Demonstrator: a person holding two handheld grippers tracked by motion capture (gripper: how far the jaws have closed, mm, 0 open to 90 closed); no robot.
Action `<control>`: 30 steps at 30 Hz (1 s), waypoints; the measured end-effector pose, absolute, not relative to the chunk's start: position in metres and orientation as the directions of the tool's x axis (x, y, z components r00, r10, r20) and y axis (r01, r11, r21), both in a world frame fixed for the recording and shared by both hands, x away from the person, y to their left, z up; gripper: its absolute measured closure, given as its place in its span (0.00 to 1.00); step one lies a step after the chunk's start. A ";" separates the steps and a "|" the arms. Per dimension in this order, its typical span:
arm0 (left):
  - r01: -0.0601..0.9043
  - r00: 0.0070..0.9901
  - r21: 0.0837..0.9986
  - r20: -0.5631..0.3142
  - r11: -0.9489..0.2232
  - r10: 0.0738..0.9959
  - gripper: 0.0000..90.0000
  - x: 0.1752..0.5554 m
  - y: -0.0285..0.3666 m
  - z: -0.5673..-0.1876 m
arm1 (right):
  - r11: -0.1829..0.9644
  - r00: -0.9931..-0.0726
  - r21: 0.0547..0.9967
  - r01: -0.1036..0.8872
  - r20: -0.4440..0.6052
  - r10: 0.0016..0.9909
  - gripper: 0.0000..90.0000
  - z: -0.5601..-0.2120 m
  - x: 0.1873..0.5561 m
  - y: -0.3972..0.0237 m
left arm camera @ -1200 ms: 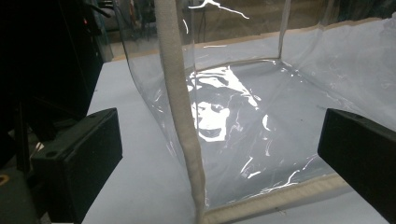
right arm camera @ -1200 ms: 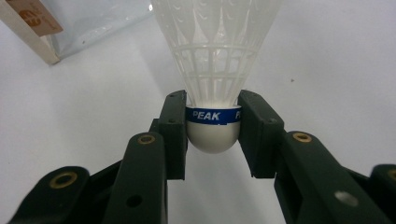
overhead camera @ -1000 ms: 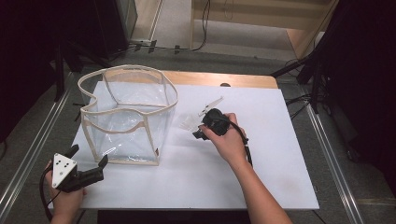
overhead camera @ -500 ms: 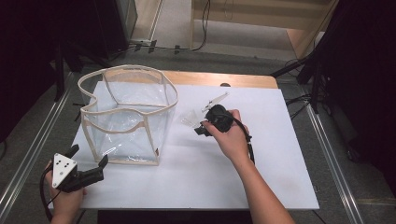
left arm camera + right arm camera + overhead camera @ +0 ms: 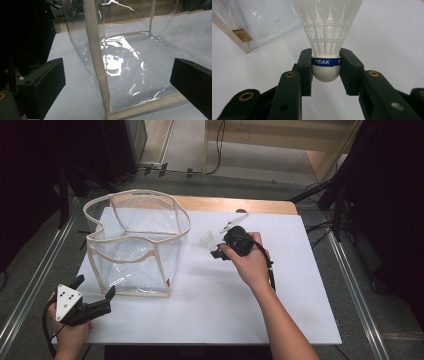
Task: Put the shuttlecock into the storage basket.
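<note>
A white plastic shuttlecock (image 5: 326,37) with a blue "PEAK" band sits with its round cork head clamped between the jaws of my right gripper (image 5: 326,68). From above, that right gripper (image 5: 216,252) is at the middle of the white board, and the shuttlecock (image 5: 204,240) points left toward a clear plastic bag (image 5: 136,245) with beige trim. My left gripper (image 5: 94,295) is open at the board's front left corner, near the bag's lower corner. Its view looks at the bag's beige corner seam (image 5: 96,57) between wide-apart jaws.
The bag (image 5: 249,17) stands upright with its mouth open on the white board (image 5: 300,285). A wooden strip (image 5: 235,205) runs along the board's far edge. A thin clear item (image 5: 234,223) lies behind the right gripper. Metal rails (image 5: 357,300) flank the table.
The right hand has shifted slightly toward the near side with the shuttlecock. The left gripper has stayed put.
</note>
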State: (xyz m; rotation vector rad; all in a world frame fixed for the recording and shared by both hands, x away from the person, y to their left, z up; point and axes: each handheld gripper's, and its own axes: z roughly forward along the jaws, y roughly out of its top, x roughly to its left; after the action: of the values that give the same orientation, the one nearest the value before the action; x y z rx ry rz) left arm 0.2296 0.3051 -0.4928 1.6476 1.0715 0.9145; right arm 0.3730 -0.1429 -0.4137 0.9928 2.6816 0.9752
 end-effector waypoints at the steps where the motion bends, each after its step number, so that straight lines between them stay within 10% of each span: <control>1: 0.237 0.342 0.954 0.094 -0.182 0.935 0.00 0.230 0.305 -0.493 | 0.575 -0.776 0.615 0.540 0.100 0.623 0.70 -0.412 0.373 -0.144; 30: 0.238 0.344 0.954 0.093 -0.182 0.934 0.00 0.230 0.305 -0.493 | 0.543 -0.770 0.668 0.509 0.071 0.634 0.70 -0.369 0.380 -0.153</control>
State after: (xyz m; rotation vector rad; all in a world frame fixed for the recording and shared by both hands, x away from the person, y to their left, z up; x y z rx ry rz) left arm 0.2296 0.3051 -0.4928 1.6504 1.0676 0.9120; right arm 0.3796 -0.1526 -0.3685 0.9722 2.5987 1.0373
